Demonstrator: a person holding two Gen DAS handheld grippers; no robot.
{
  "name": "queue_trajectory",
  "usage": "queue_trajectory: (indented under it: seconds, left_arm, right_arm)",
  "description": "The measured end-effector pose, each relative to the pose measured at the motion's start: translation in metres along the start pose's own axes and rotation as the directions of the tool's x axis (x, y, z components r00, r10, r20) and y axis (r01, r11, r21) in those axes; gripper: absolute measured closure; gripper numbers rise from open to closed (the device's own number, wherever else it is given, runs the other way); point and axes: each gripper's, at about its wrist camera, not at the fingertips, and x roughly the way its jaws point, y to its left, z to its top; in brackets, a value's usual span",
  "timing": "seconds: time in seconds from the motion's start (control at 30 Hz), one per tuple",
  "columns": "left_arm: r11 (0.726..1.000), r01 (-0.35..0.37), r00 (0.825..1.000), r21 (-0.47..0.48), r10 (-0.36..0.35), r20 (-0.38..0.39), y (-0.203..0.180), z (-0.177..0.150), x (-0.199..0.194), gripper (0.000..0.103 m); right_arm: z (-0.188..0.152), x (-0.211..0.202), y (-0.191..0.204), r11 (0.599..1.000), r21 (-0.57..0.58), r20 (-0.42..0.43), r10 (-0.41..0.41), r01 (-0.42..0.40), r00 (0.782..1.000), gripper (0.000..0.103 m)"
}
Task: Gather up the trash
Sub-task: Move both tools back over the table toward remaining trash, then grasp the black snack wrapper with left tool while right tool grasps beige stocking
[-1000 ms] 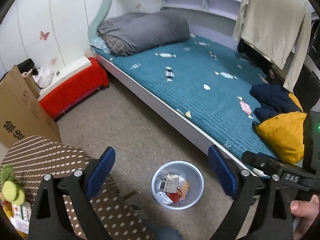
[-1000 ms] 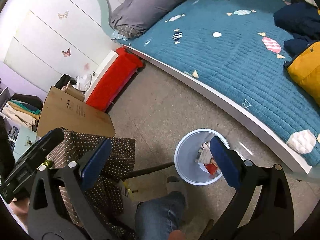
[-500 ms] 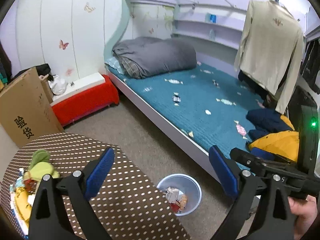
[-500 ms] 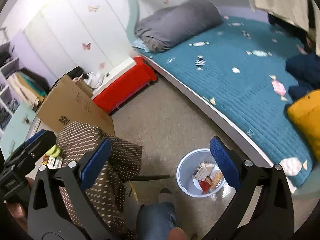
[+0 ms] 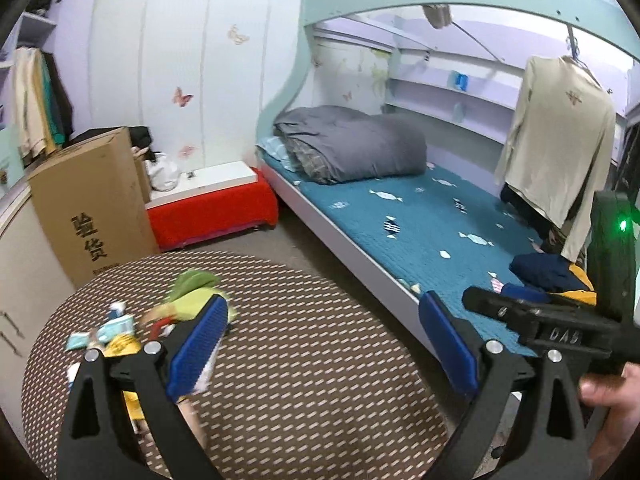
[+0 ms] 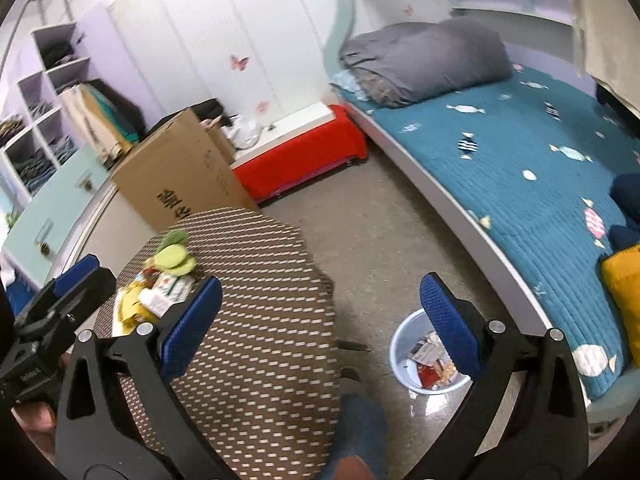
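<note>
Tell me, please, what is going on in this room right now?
A person holds a gripper in each hand and is collecting trash in a bedroom. The left gripper and right gripper are both open and empty. A pile of wrappers and scraps lies on the round dotted table, not yet picked up. A small bin on the floor beside the bed already holds some trash.

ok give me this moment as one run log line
left gripper: open, empty | right gripper: open, empty | trash pile: on table | bin: on floor, part filled
</note>
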Motion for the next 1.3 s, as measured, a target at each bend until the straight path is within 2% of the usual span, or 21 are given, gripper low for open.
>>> queue_trajectory:
  seconds: [0.33, 0.6, 0.73, 0.87, 1.0, 1.07, 1.1, 1.13, 1.17, 1.2, 1.3]
  left_arm:
    - [0.992, -0.098, 0.995, -0.076, 0.099, 0.011, 0.073, -0.042, -0.042, 0.009]
    - [0.984, -0.164, 0.986, -0.066, 0.162, -0.045, 0.136, -0.094, -0.063, 0.009]
    - [0.986, -0.165, 0.983, 0.022, 0.166, -0.076, 0.150, -0.118, -0.063, 0.009]
    - [0.976, -0.163, 0.978, 0.142, 0.180, -0.111, 0.159, -0.136, -0.052, 0.009]
    - [0.964, -0.129, 0.977, 0.234, 0.164, -0.136, 0.163, -0.145, -0.037, 0.009]
    - [0.958, -0.089, 0.979, 0.274, 0.135, -0.153, 0.162, -0.146, -0.033, 0.009]
    - [0.952, -0.070, 0.981, 0.298, 0.120, -0.152, 0.160, -0.146, -0.032, 0.016]
    - [0.947, -0.042, 0.981, 0.319, 0.100, -0.168, 0.158, -0.147, -0.031, 0.030]
    - [0.943, -0.015, 0.977, 0.333, 0.085, -0.197, 0.156, -0.148, -0.028, 0.038]
    - [0.940, 0.001, 0.971, 0.342, 0.081, -0.226, 0.155, -0.152, -0.025, 0.054]
    - [0.940, 0.021, 0.968, 0.341, 0.066, -0.242, 0.154, -0.154, -0.027, 0.069]
  right_arm:
    - [-0.013, 0.009, 0.073, 0.991, -0.114, -0.052, 0.068, -0.073, 0.996, 0.006]
    - [-0.039, 0.030, 0.117, 0.971, -0.196, -0.139, 0.113, -0.139, 0.984, 0.006]
    - [-0.052, 0.043, 0.135, 0.962, -0.214, -0.189, 0.129, -0.169, 0.973, 0.006]
    - [-0.062, 0.058, 0.149, 0.956, -0.233, -0.232, 0.124, -0.179, 0.965, 0.006]
    - [-0.073, 0.071, 0.159, 0.950, -0.249, -0.275, 0.117, -0.189, 0.954, 0.006]
    - [-0.077, 0.076, 0.164, 0.947, -0.256, -0.292, 0.119, -0.197, 0.949, 0.006]
    - [-0.079, 0.080, 0.167, 0.944, -0.260, -0.304, 0.122, -0.205, 0.945, 0.006]
    - [-0.080, 0.082, 0.169, 0.941, -0.262, -0.311, 0.126, -0.213, 0.942, 0.006]
    - [-0.082, 0.085, 0.172, 0.937, -0.269, -0.320, 0.130, -0.222, 0.939, 0.006]
    - [-0.083, 0.087, 0.175, 0.934, -0.276, -0.325, 0.132, -0.227, 0.936, 0.006]
    - [-0.088, 0.100, 0.189, 0.919, -0.307, -0.345, 0.135, -0.247, 0.929, 0.006]
